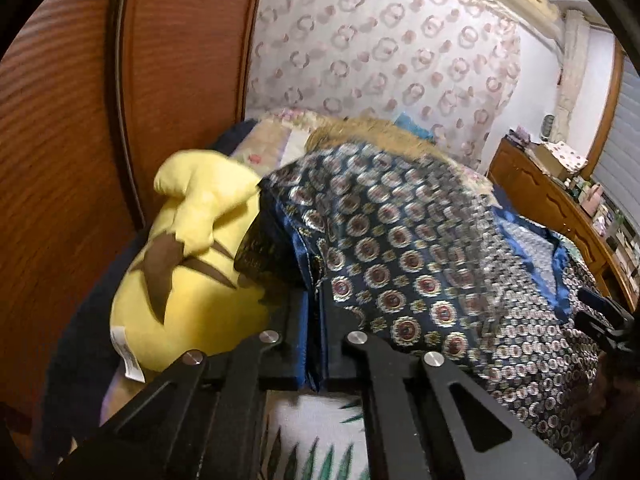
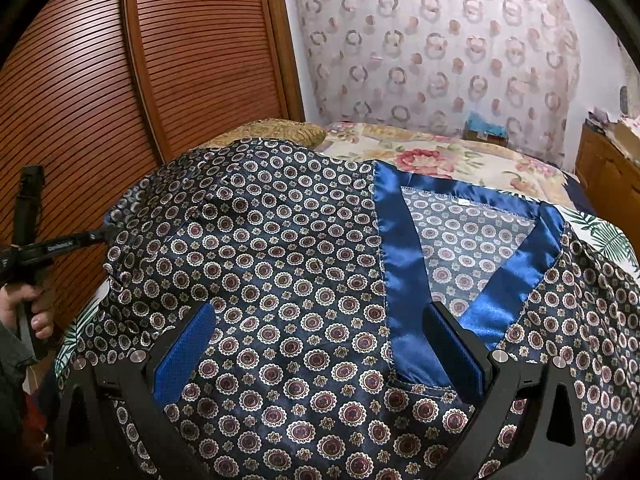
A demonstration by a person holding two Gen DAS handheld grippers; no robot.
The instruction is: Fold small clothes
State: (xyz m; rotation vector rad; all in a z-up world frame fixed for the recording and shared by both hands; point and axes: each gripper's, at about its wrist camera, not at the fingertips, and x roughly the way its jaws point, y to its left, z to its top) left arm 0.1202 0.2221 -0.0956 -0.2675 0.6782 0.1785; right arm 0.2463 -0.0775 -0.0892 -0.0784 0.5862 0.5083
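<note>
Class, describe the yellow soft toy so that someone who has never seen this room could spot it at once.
Start at the big brown slatted wardrobe door on the left. At its foot, on the bed beside the dark patterned robe, lies the soft toy. It alone is plain bright yellow, with brown stripes and a white tag; all the cloth nearby is patterned.

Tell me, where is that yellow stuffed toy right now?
Only the left wrist view shows the yellow stuffed toy: it lies on the left side of the bed, between the wooden louvred door and the patterned navy garment.
</note>
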